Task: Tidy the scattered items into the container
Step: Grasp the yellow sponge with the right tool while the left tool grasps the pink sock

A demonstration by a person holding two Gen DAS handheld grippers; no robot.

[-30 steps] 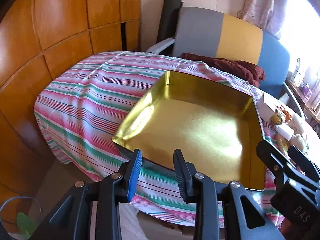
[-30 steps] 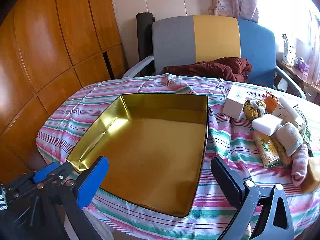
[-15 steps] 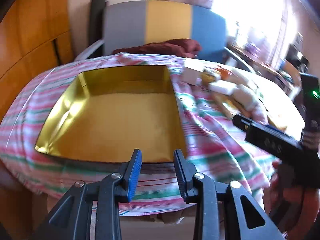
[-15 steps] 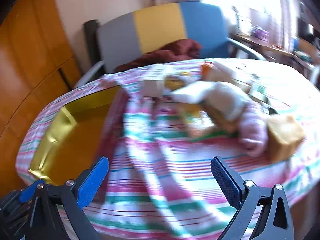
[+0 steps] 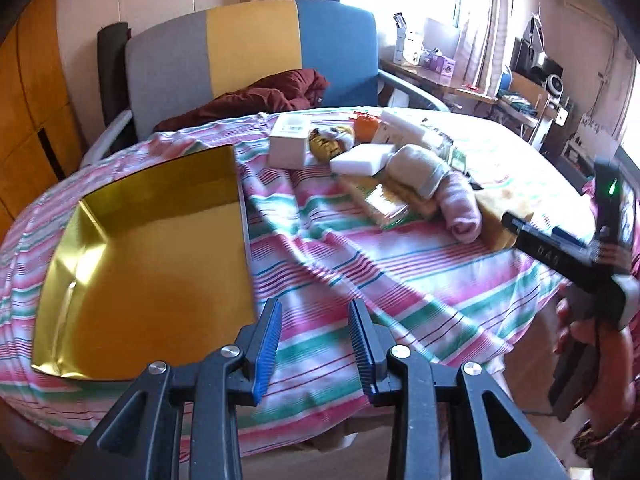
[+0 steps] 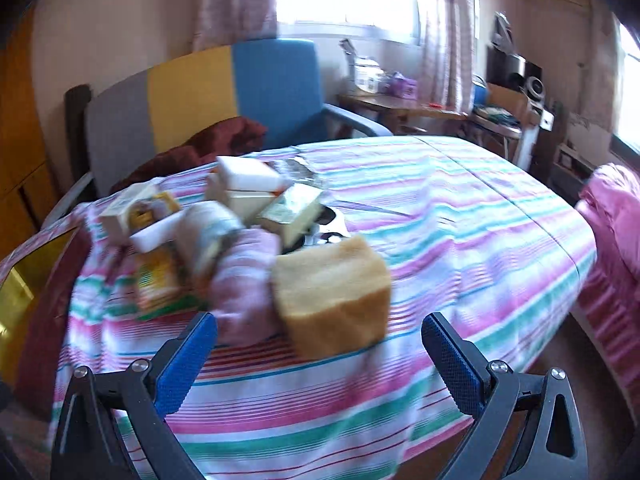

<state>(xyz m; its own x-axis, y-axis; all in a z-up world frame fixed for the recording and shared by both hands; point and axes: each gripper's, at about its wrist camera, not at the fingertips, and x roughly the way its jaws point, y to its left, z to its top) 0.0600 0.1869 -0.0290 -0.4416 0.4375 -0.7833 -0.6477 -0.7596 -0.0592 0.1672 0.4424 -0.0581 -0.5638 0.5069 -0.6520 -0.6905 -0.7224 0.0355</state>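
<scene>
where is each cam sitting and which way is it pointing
Left wrist: on the left gripper, above the near table edge, facing the empty gold square tray and item pile; the right gripper and its hand show at right.
Right wrist: on the right gripper, jaws wide, facing the tan sponge block and the pile behind it.
Shared: the striped tablecloth, the pink rolled towel, the grey-yellow-blue chair.
</scene>
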